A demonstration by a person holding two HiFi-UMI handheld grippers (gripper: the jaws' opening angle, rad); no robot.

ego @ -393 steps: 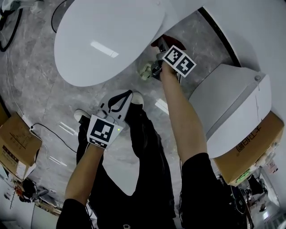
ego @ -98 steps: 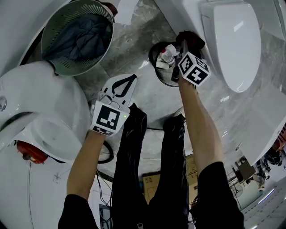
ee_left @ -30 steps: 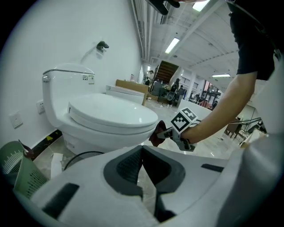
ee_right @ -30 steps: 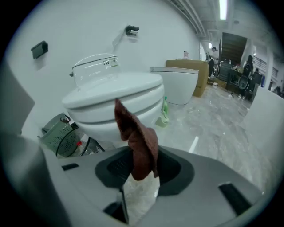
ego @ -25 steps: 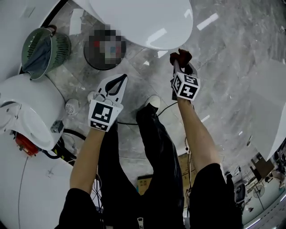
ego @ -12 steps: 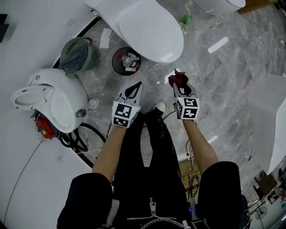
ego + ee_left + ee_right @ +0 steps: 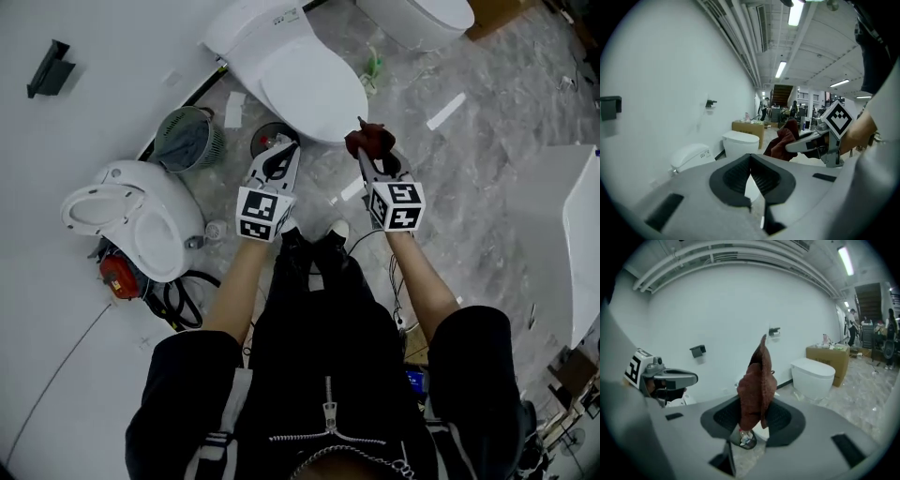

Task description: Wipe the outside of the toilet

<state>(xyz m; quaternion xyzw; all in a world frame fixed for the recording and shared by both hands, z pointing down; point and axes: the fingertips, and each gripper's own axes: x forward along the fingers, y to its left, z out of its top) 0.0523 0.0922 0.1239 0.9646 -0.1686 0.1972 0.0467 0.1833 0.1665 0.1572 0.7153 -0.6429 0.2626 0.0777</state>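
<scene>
Nearest, the right gripper (image 7: 752, 414) has its fingers clamped on the lower edge of a rust-red cloth (image 7: 757, 378), which stands up limp and folded above them. The left gripper (image 7: 750, 158) is beside it, fingers together at the tips with nothing between. Both hang above the floor (image 7: 469, 141), apart from the toilet (image 7: 309, 84), which stands beyond them against the wall, lid down. A small bin (image 7: 262, 139) sits just beside its bowl. The cloth looks light and soft, so it will likely flop and bunch. Held by one edge it offers little flat face. A grip on a thicker wad should press better on the slick, hard shell.
</scene>
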